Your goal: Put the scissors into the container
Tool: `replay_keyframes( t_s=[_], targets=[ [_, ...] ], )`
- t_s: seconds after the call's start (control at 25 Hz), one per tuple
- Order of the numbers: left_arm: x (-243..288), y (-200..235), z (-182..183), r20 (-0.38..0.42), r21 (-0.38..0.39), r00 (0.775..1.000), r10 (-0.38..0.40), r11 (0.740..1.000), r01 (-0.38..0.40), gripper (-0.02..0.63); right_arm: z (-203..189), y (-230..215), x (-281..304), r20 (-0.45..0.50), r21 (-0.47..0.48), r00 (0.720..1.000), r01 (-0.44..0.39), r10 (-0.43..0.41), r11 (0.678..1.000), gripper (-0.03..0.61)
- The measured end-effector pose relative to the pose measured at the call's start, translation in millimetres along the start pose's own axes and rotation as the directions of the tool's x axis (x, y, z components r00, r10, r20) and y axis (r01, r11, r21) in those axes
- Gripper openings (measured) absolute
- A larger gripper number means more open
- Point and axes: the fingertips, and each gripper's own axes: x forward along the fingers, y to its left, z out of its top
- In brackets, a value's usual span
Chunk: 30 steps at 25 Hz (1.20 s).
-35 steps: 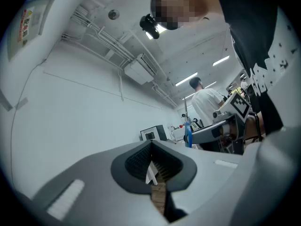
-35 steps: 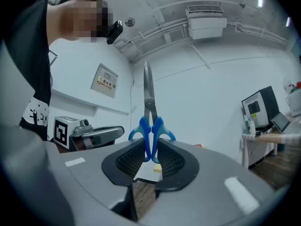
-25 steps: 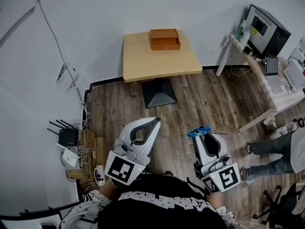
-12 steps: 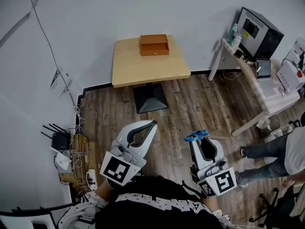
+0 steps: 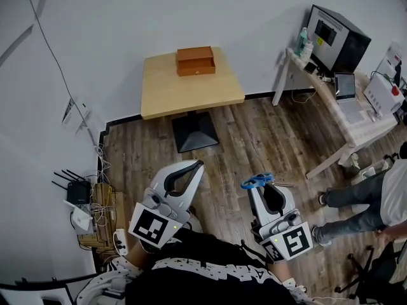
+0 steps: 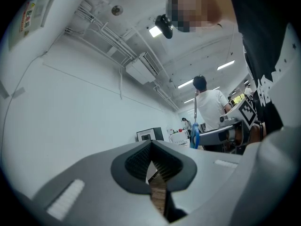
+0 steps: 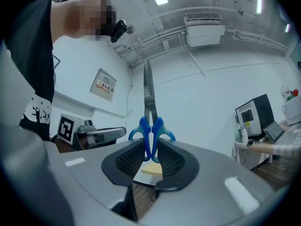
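Mid-carry, by the look of it, with no drop-off yet. Grips the scissors (image 5: 255, 182) in the right gripper (image 5: 262, 188), fingers clenched on the blue handles (image 7: 151, 128), with the blades (image 7: 148, 93) sticking out beyond the fingertips. Carries nothing in the left gripper (image 5: 196, 167); fingers pressed together at the tips, with only a slit of floor (image 5: 254, 132) showing behind them. Stands well apart from the container (image 5: 195, 61), small, brown and wooden, set at the far edge of the tabletop (image 5: 191, 91) close to the wall (image 5: 127, 18), with bare floor in between.

Calls next for closing in on the tabletop, bringing the right gripper over the container, lining the scissors up with its opening, and letting go only once inside or just above. May also call for the left gripper to steady or open the container first.

Cannot tell whether the container is open on top, lidded or a drawer: too small and far off in the head view. Shows no container in either gripper view, only a pale yellow patch (image 7: 151, 169) past the right fingers, probably the tabletop. Nearly loses the blades against the floor in the head view. Cuts off a person (image 5: 381, 202) at the right edge.
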Motion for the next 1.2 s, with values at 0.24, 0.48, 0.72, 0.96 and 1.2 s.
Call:
replay_keyframes(
  t_s=[0.24,0.48,0.72,0.96,1.2],
  targets=[
    [15.3,6.9,-5.5,0.005,-0.011,1.0,-0.016,1.0,0.016,0.0,-1.0,-10.9,8.7,-0.003,-0.012,1.0,0.012,-0.012,1.0,0.098],
    [42.8,21.2,-12.1,0.027,-0.011,0.999,-0.047,0.999,0.047,0.001,1.8,-25.5,28.7,-0.002,-0.028,1.0,0.031,-0.031,0.999,0.097],
    [67.5,48.9,-23.7,0.028,-0.026,0.997,-0.066,0.997,0.067,0.0,-1.8,-41.3,59.5,-0.012,-0.038,0.999,0.052,-0.052,0.998,0.097],
    [96.0,82.6,-32.0,0.039,-0.046,0.997,-0.074,0.996,0.076,0.001,-3.8,-59.5,97.4,-0.027,-0.049,0.997,0.064,-0.065,0.997,0.097],
    [115.3,115.3,-35.1,0.058,-0.016,0.994,-0.09,0.996,0.091,0.002,-1.5,-69.7,138.1,-0.03,-0.071,0.997,0.066,-0.069,0.995,0.097]
  ],
)
